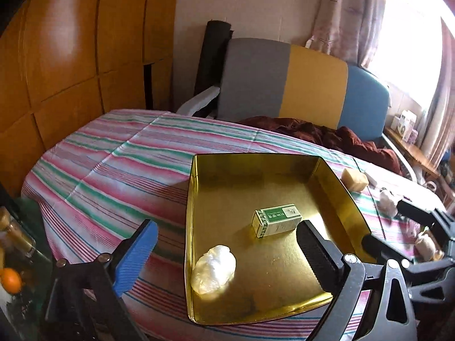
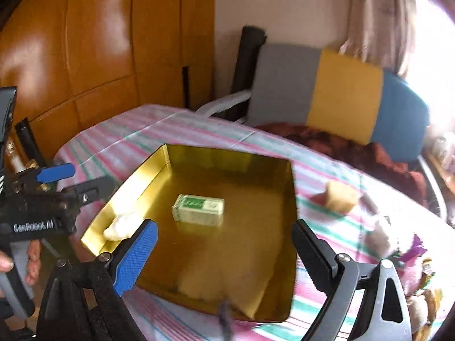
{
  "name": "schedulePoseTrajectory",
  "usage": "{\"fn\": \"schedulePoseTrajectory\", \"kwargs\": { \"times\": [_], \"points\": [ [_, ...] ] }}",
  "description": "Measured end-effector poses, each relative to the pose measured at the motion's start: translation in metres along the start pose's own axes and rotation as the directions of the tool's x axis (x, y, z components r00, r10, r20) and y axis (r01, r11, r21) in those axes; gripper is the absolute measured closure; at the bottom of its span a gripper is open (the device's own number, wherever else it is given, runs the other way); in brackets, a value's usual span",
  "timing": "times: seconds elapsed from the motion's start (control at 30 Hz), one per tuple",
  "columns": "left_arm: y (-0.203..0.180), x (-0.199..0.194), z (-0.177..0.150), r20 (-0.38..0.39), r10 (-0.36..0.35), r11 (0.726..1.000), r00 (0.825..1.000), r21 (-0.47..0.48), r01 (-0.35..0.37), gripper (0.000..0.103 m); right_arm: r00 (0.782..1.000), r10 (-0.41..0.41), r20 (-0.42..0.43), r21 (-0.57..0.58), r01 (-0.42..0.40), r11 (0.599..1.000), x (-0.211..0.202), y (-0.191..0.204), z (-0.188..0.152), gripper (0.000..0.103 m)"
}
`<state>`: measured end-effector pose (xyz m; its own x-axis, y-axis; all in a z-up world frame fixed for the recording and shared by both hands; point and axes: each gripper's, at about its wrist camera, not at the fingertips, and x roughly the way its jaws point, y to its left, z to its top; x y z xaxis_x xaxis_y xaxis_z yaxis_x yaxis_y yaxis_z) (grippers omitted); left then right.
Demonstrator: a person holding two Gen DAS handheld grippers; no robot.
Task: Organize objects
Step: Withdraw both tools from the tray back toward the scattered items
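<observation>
Now green box & white bundle in gold tray

Gold metal tray, shallow with raised walls, sits flat on the striped table, center-right of the left wrist view. Inside: green-and-white small box lying on its side near tray center; white crumpled wad at the tray's lower-left corner. Outside the tray, right of frame: tan block just beside the tray wall, a few small pale items further right, blurred.
</observation>
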<state>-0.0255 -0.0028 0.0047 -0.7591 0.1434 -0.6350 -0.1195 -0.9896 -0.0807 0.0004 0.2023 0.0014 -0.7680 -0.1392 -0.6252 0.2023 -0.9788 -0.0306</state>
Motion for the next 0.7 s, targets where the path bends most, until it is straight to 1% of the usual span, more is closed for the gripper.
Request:
{"fn": "schedulePoseTrajectory", "kwargs": {
  "times": [0.1,0.17,0.23,0.4,0.53,0.7],
  "points": [
    [-0.01,-0.002,-0.001,0.002,0.009,0.999,1.0,0.033,-0.009,0.002,0.999,0.017,-0.034,0.04,-0.016,0.999,0.005,-0.007,-0.003,0.009],
    [-0.015,-0.003,-0.002,0.001,-0.004,0.999,1.0,0.046,0.003,0.002,0.998,0.021,-0.06,0.062,-0.017,0.998,0.009,-0.012,-0.006,0.014],
    [-0.02,-0.003,-0.003,-0.002,-0.007,0.998,1.0,0.056,0.008,0.002,0.997,0.014,-0.074,0.069,-0.009,0.998,0.012,-0.014,-0.008,0.015],
    [-0.031,-0.005,-0.005,0.004,-0.015,0.996,1.0,0.087,0.014,0.002,0.996,0.026,-0.081,0.09,-0.019,0.996,0.011,-0.019,-0.018,0.016],
    [-0.038,-0.004,-0.007,-0.004,-0.021,0.993,1.0,0.113,0.022,0.002,0.994,0.035,-0.102,0.125,-0.022,0.992,0.01,-0.027,-0.024,0.016],
    [-0.046,0.001,-0.014,-0.035,-0.056,0.988,0.998,0.139,0.06,0.002,0.992,0.04,-0.118,0.173,-0.02,0.985,0.011,-0.041,-0.029,0.016]
  ]
}}
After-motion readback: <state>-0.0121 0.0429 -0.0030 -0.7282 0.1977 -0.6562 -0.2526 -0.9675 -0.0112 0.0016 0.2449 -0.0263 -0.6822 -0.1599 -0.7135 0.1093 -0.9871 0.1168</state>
